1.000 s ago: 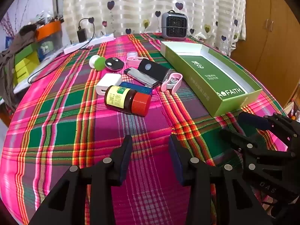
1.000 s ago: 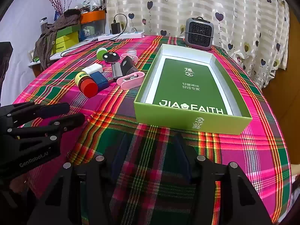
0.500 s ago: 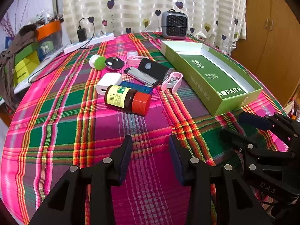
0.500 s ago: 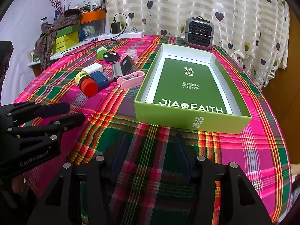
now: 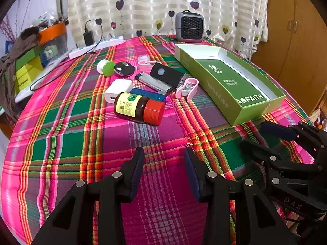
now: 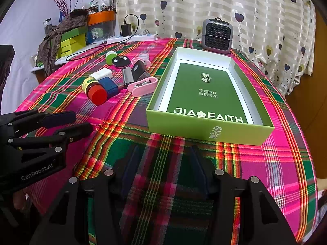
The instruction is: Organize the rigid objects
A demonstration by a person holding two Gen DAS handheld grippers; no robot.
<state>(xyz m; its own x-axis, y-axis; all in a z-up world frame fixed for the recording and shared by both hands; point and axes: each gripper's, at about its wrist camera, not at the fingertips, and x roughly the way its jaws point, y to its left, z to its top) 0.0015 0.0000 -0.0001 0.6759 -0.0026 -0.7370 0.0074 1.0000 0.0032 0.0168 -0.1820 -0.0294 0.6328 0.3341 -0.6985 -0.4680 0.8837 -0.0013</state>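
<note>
Hovering over the plaid tablecloth [image 5: 67, 126], left gripper [image 5: 163, 159] and right gripper [image 6: 163, 157] spread their fingers wide, empty

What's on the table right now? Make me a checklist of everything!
Surface: plaid tablecloth covers the table.
Job's things: brown bottle with red cap lies on its side; white charger cube, blue box, silver lighter, black device, pink clip, green-white ball and black fob cluster beside it. Green box open, nothing inside.
Clutter: small grey heater.
Grippers: left gripper and right gripper open, holding nothing.
Cables: black adapter cord on white power strip.
Surroundings: heart curtain, wooden cupboard.
</note>
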